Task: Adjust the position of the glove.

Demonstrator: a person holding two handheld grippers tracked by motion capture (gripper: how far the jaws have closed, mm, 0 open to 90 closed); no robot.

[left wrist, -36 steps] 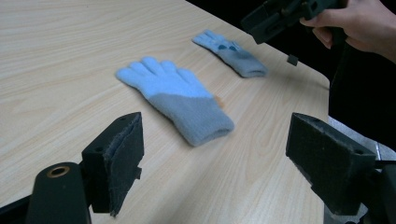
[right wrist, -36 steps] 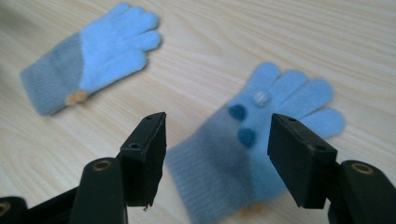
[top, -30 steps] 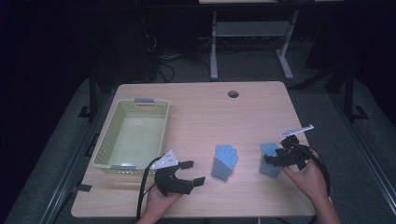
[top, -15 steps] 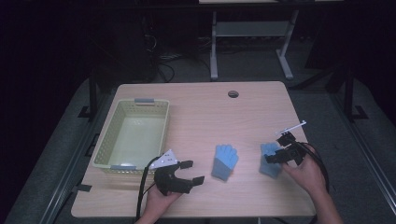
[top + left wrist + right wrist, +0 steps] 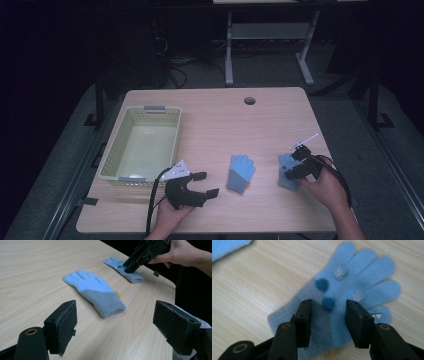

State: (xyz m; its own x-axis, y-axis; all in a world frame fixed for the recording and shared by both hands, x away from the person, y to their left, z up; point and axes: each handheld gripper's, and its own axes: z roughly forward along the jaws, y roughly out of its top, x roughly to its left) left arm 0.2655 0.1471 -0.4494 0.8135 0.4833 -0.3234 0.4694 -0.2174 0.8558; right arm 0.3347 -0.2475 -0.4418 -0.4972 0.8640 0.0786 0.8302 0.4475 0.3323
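Dark floor and metal stands surround the pale wooden table (image 5: pixel 215 120) at which I work. My right tongs (image 5: pixel 295 167) stand over the right light-blue knitted glove with dark dots (image 5: pixel 352 290), pointing down onto its palm; their jaws have just been closing and now stand about half wide, one on each side of the middle of the glove, pads low at the wool but not yet pinching it, as far as I can judge. This glove lies directly under these tongs, its long axis going from the cuff near me to the fingers away from me, so the jaws straddle it across its width. My right hand (image 5: pixel 327 187) is clearly the nearer one to it. My left tongs (image 5: pixel 199 186) rest near the front edge, jaws wide and holding nothing, aimed toward the second light-blue glove with grey cuff (image 5: pixel 96 292), which lies flat between the two tongs, apart from both. I count two gloves, two tongs, and one pale green plastic basket (image 5: pixel 112 155) at the left side, with nothing inside.
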